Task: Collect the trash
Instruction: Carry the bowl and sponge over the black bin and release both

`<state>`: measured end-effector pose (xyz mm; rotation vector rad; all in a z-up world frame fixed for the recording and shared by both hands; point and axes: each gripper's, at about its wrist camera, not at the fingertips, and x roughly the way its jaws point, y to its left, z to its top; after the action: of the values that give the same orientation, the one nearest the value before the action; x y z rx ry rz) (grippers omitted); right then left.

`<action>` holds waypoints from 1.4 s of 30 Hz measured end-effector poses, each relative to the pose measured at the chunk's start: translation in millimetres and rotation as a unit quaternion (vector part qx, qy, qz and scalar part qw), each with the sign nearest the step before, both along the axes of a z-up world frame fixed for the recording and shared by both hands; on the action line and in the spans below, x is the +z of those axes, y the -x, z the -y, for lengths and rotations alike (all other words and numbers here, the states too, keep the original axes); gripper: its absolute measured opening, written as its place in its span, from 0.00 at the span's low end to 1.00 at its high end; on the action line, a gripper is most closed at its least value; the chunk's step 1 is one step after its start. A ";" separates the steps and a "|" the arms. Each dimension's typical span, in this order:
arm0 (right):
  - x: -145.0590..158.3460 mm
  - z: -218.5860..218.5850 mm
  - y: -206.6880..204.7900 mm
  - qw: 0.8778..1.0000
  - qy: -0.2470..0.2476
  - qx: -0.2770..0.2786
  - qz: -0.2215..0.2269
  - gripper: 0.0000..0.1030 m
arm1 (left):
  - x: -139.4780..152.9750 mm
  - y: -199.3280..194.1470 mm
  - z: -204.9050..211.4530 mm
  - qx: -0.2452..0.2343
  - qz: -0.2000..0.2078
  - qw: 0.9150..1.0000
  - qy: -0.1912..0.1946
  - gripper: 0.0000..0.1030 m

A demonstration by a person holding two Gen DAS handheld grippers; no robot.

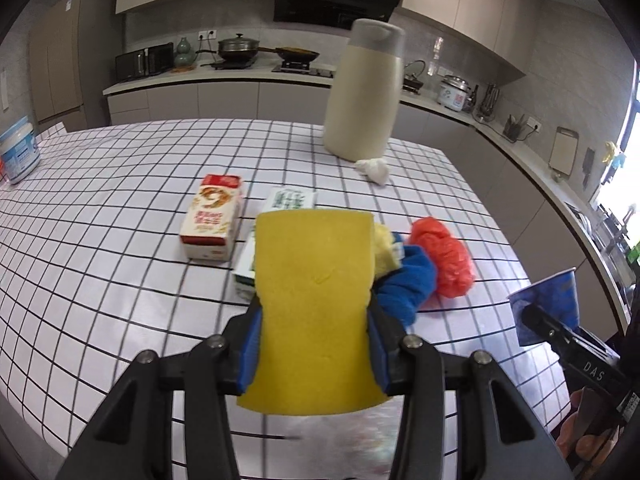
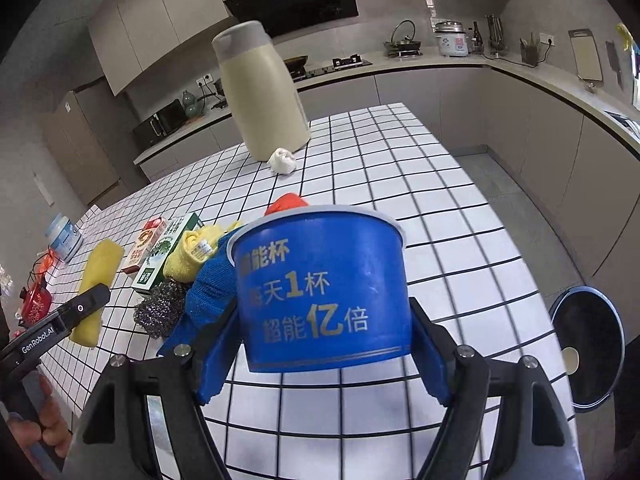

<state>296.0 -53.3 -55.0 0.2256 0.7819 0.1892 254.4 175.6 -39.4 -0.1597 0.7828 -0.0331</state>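
My left gripper (image 1: 314, 344) clamps the yellow sponge (image 1: 314, 304); my right gripper (image 2: 326, 344) pinches the blue paper cup (image 2: 322, 288). Both ride above the table (image 2: 420, 184), near its right edge. I'd carry level to the bin (image 2: 588, 344), releasing only over its mouth, 1 item first.

Yellow sponge (image 1: 314, 308), blue cup (image 2: 324, 292), black-gridded white tablecloth (image 1: 120, 240).
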 end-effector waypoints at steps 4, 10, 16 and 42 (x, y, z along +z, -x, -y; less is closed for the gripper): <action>5.0 24.5 5.5 1.000 -0.003 -0.003 0.005 0.76 | 6.0 3.0 31.3 -0.018 0.006 1.000 0.001 0.45; 7.2 75.4 16.2 1.000 -0.011 -0.012 0.008 0.76 | 8.1 4.6 88.9 -0.048 0.003 0.999 0.005 0.45; 8.7 129.2 29.3 0.999 -0.017 -0.039 0.009 0.76 | 10.2 5.8 149.2 -0.088 -0.002 0.996 0.006 0.45; -82.0 419.7 87.0 0.978 -0.011 -0.189 -0.083 0.76 | -65.4 3.7 438.4 -0.259 -0.091 0.961 0.016 0.45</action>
<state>209.0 -473.0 -137.1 0.4097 0.8876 -0.1825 250.6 -262.7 -104.8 0.0157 0.9915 -0.5342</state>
